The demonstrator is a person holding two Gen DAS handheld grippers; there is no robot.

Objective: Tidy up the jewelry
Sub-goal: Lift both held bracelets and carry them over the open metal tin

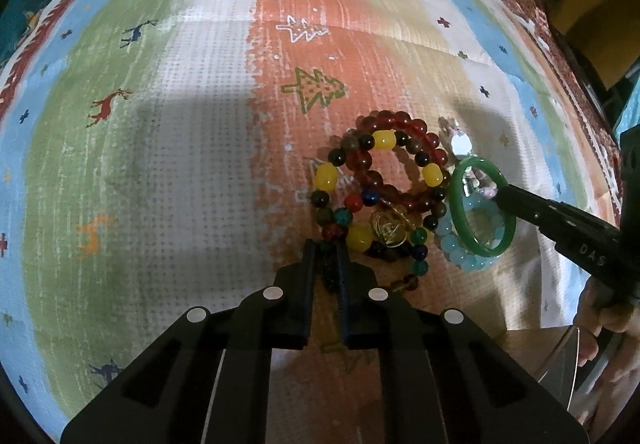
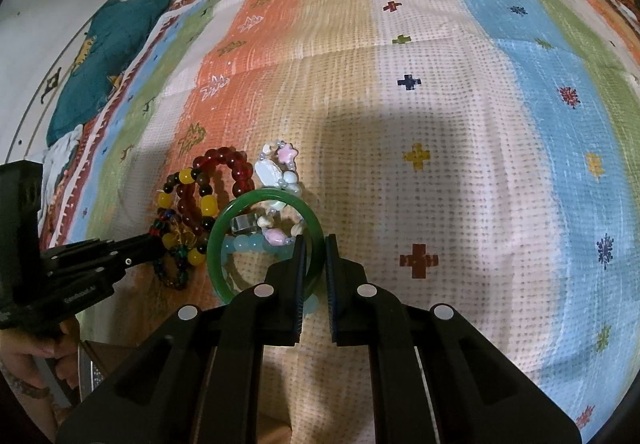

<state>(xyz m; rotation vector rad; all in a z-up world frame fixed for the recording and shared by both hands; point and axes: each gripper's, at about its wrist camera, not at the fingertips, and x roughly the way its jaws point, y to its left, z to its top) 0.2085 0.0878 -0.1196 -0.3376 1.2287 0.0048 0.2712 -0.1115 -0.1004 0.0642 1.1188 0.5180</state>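
A pile of jewelry lies on a striped cloth: a dark red bead bracelet [image 1: 404, 123], a multicoloured bead bracelet with yellow beads [image 1: 352, 203], a pale blue bead bracelet [image 1: 460, 252], a pink and white charm bracelet [image 2: 276, 163] and a green bangle [image 1: 480, 203]. My left gripper [image 1: 325, 248] is shut on the dark end of the multicoloured bracelet. My right gripper [image 2: 316, 244] is shut on the rim of the green bangle [image 2: 264, 199], which is tilted above the blue beads [image 2: 248, 246].
The striped patterned cloth [image 2: 440, 103] covers the whole surface. A teal cushion [image 2: 108, 55] lies at the far left edge. A clear box corner [image 1: 560, 356] shows at the lower right of the left wrist view.
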